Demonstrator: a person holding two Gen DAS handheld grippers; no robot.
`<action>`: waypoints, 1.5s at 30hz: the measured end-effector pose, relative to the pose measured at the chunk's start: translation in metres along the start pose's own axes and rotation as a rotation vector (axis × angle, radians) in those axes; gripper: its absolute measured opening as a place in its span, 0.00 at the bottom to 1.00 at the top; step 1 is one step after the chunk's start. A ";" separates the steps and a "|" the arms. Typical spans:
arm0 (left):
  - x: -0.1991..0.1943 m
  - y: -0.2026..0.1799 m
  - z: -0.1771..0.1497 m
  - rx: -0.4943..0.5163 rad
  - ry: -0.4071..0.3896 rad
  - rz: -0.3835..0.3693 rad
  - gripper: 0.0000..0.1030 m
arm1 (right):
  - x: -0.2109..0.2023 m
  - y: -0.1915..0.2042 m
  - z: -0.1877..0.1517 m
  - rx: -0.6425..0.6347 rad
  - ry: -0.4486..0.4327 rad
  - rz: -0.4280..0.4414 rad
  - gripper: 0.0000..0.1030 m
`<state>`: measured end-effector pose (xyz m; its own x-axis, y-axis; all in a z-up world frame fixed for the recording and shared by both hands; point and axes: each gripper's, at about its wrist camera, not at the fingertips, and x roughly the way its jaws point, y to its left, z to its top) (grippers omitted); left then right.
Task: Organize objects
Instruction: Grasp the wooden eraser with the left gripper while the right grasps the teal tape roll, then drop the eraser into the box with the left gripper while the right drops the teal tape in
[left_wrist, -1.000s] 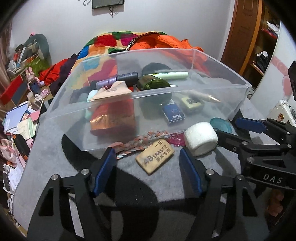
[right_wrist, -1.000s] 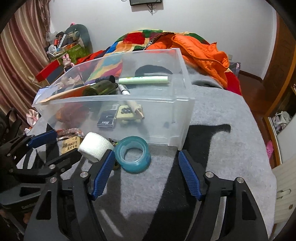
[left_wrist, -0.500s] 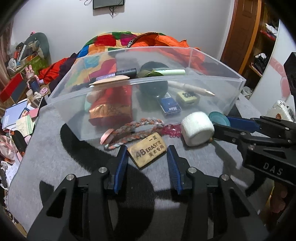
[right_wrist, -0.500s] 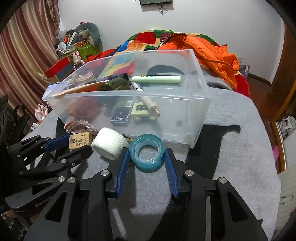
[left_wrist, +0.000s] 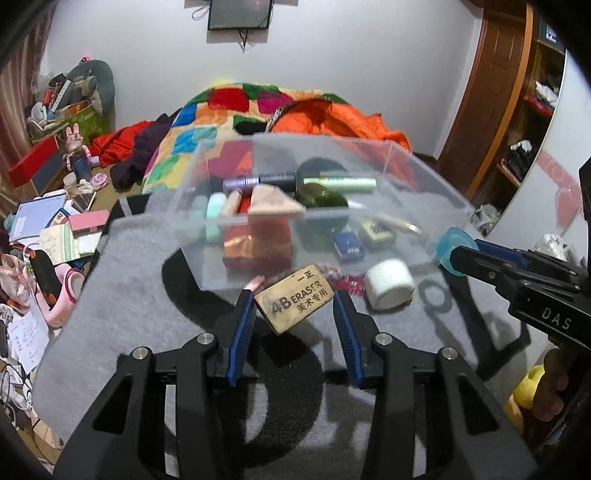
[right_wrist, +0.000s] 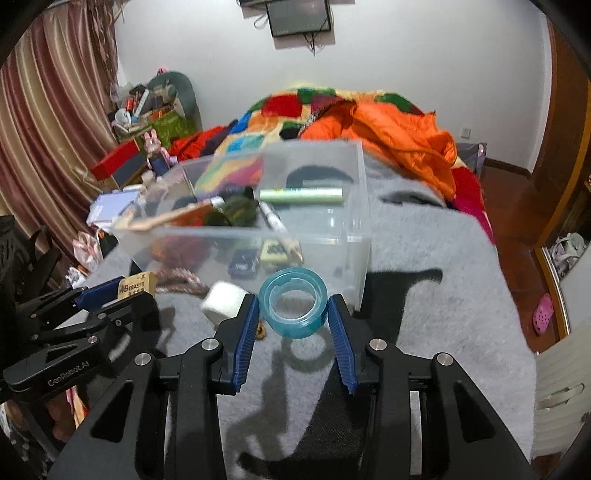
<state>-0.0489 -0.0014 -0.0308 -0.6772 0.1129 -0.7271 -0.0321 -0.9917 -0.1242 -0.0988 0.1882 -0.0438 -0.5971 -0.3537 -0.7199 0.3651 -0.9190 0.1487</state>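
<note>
My left gripper (left_wrist: 293, 314) is shut on a tan 4B eraser (left_wrist: 293, 301) and holds it above the grey cloth, in front of a clear plastic bin (left_wrist: 424, 184). My right gripper (right_wrist: 293, 314) is shut on a teal tape roll (right_wrist: 293, 302), lifted off the cloth near the bin's (right_wrist: 354, 236) front wall. A white bandage roll (left_wrist: 389, 282) lies on the cloth between the grippers; it also shows in the right wrist view (right_wrist: 223, 302). The bin holds pens, a green tube, a red packet and small boxes.
A braided cord (right_wrist: 177, 278) and a pink bead piece (left_wrist: 343, 284) lie on the cloth by the bin's front. A bed with a patchwork quilt (left_wrist: 236, 107) and orange jacket (right_wrist: 399, 140) is behind. Floor clutter (left_wrist: 44, 236) lies on the left.
Both grippers closed on their objects and lifted them: the left took the eraser, the right the tape roll. Both rose toward the bin.
</note>
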 end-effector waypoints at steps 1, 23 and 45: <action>-0.004 0.000 0.002 0.000 -0.012 -0.001 0.42 | -0.003 0.001 0.002 0.002 -0.012 0.004 0.34; -0.009 0.023 0.056 -0.053 -0.124 0.016 0.42 | 0.006 0.002 0.045 0.025 -0.083 -0.025 0.34; 0.033 0.030 0.064 -0.046 -0.048 0.010 0.44 | 0.049 0.013 0.050 -0.024 -0.013 -0.029 0.31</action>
<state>-0.1188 -0.0311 -0.0150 -0.7119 0.0985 -0.6954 0.0081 -0.9889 -0.1483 -0.1593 0.1501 -0.0431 -0.6166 -0.3294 -0.7151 0.3642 -0.9246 0.1118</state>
